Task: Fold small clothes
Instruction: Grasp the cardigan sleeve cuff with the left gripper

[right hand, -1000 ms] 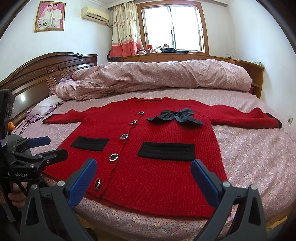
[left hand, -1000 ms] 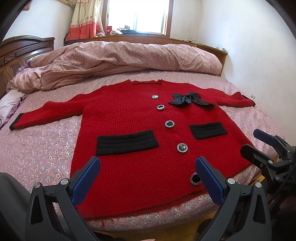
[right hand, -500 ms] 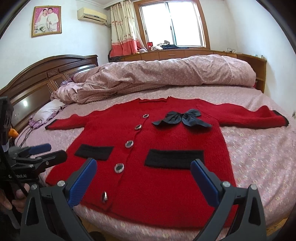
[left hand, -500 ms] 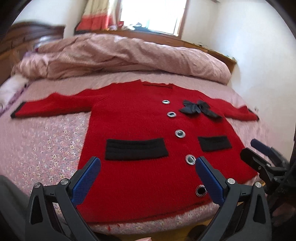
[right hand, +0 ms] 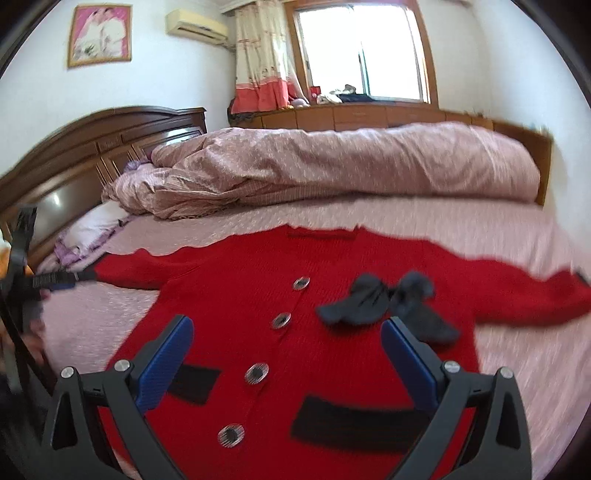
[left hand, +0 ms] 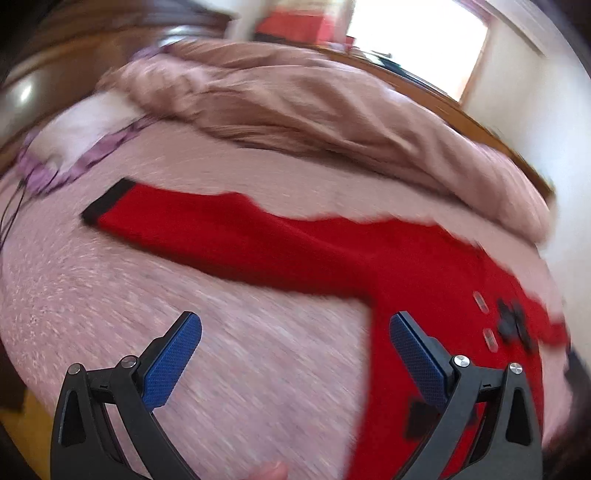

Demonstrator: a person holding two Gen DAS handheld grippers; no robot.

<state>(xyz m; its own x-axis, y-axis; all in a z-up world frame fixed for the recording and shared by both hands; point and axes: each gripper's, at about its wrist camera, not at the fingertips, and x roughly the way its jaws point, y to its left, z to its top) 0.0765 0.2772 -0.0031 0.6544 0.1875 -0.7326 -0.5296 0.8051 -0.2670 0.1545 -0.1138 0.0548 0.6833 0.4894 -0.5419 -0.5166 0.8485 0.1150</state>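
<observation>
Since half a second earlier, both views have been carried forward and leftward: the left gripper [left hand: 295,332] is now swung out over the bare bedspread [left hand: 229,354] toward the left sleeve [left hand: 207,236], while the right gripper [right hand: 286,338] is brought in over the chest of the red cardigan [right hand: 258,280]. Both tongs are held wide apart and nothing is gripped. The cardigan is laid flat, face up and buttoned, across the bed, with its sleeves spread to either side and a black bow [right hand: 384,299] beside the buttons. The step in hand is judged to be a reach for the left sleeve, to be folded inward. It is best done by taking the sleeve near its black cuff [left hand: 107,203], lifting only slightly, and laying it across the body so that the knit is not stretched or bunched. The bedspread is pink and flowered; a rumpled quilt [right hand: 332,166] is heaped behind, with a dark wooden headboard [right hand: 92,147], a curtained window [right hand: 362,48] and a framed picture [right hand: 99,35] beyond. Motion blur is strong in the left view.
</observation>
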